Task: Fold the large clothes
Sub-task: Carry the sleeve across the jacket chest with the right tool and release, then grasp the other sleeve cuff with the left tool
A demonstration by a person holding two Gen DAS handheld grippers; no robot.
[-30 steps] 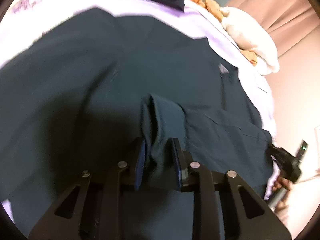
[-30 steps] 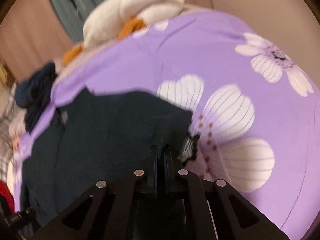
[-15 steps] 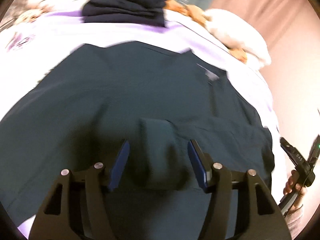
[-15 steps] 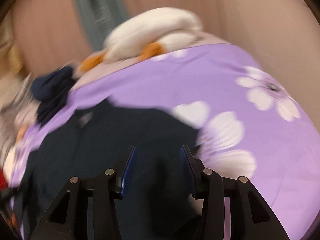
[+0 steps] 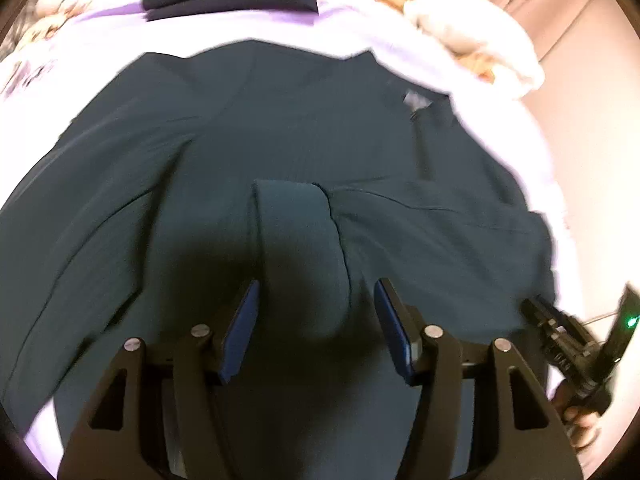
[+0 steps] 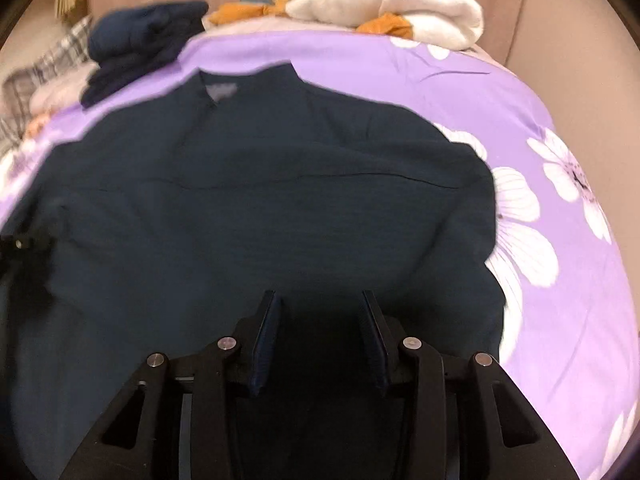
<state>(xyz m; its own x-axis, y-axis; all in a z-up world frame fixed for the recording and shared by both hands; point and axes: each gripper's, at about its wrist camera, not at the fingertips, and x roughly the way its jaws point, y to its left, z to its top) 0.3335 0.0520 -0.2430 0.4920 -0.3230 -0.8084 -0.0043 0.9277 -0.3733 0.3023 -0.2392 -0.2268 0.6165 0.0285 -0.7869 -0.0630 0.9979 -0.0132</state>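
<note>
A dark teal shirt (image 5: 280, 140) lies spread on the bed, collar at the far side. A sleeve (image 5: 300, 240) is folded inward over its body. My left gripper (image 5: 317, 282) hovers just behind the sleeve's end. Its jaws are opening, and the pads stand clear of the cloth on both sides. In the right wrist view the same shirt (image 6: 240, 200) fills the middle, and my right gripper (image 6: 319, 293) hangs open over its near part with nothing between the pads. The right gripper (image 5: 572, 344), in a hand, also shows at the left view's right edge.
The bed wears a purple flowered cover (image 6: 520, 92). At its far end lie a folded white blanket (image 6: 384, 0) with orange cloth, a stack of navy clothes (image 6: 140, 48) and plaid fabric (image 6: 48, 64). Pink curtains hang behind.
Both grippers went from shut to open. The left let go of the folded sleeve and drew back slightly. The right released the shirt's right edge and swung over the shirt's body.
</note>
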